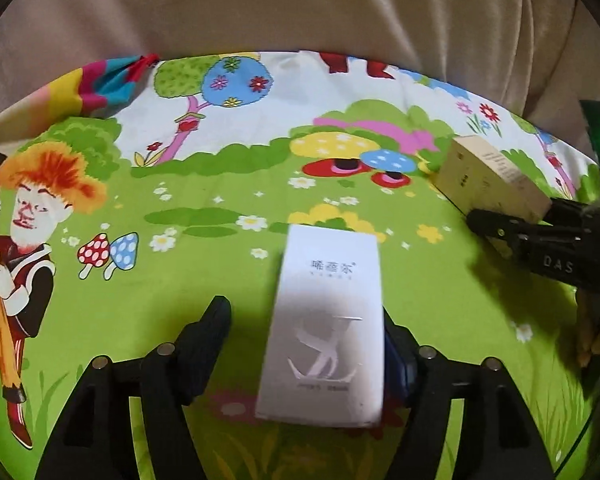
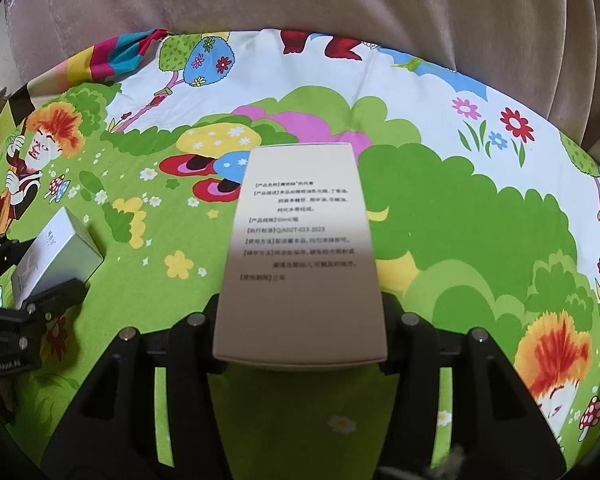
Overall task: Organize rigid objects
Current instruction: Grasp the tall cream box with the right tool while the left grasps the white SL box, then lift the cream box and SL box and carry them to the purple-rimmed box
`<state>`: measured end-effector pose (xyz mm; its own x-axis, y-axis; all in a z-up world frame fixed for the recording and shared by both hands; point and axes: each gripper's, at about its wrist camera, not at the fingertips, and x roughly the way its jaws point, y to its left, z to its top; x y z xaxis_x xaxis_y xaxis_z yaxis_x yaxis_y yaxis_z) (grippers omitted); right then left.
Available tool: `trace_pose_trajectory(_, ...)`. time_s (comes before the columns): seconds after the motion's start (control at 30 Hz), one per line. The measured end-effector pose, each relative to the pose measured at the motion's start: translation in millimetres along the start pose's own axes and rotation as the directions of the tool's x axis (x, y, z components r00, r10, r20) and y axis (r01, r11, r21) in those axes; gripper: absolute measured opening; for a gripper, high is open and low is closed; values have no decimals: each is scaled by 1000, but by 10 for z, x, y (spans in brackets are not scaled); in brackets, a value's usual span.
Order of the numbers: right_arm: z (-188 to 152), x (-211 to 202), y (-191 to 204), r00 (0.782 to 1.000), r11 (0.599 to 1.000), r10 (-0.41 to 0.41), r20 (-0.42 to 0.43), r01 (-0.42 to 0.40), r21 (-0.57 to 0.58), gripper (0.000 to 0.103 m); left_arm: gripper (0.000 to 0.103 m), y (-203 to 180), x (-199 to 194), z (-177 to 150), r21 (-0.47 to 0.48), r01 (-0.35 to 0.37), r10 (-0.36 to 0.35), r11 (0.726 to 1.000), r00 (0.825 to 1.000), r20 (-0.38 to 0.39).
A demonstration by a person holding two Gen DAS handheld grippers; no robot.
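Observation:
A white box with a silver logo lies between the fingers of my left gripper. The jaws stand wide: the right finger touches the box, the left finger stands apart from it. The same box shows at the left of the right wrist view. My right gripper is shut on a beige box with printed black text, held above the cloth. In the left wrist view the beige box and the right gripper show at the right.
A bright cartoon-print cloth covers the surface. A beige sofa back rises behind it. A bunched striped corner of the cloth lies at the far left.

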<state>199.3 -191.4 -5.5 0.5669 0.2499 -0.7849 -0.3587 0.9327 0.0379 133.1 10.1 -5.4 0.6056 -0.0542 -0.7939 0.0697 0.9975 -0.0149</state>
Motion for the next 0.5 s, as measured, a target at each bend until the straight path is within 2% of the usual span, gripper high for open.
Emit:
trace_pose_trajectory(0.07, -2, -3, 9, 1000, 1000, -3, 0, 3, -1, 56, 68, -31, 22, 17, 2, -10, 10, 1000, 1000, 4)
trace_pose_trajectory(0.13, -4, -4, 13, 1000, 1000, -3, 0, 3, 0, 56, 62, -40, 25, 14, -10, -13, 14, 1000, 1000, 8)
trace_pose_trajectory(0.27, -4, -9, 23, 1000, 1000, -8, -1, 8, -2, 55, 42, -14, 12, 20, -39, -22, 22, 999, 1000, 18)
trace_pose_trajectory(0.5, 5, -10, 16, 1000, 1000, -28, 0, 28, -4, 54, 42, -49, 4, 21, -39, -34, 34, 999, 999, 20)
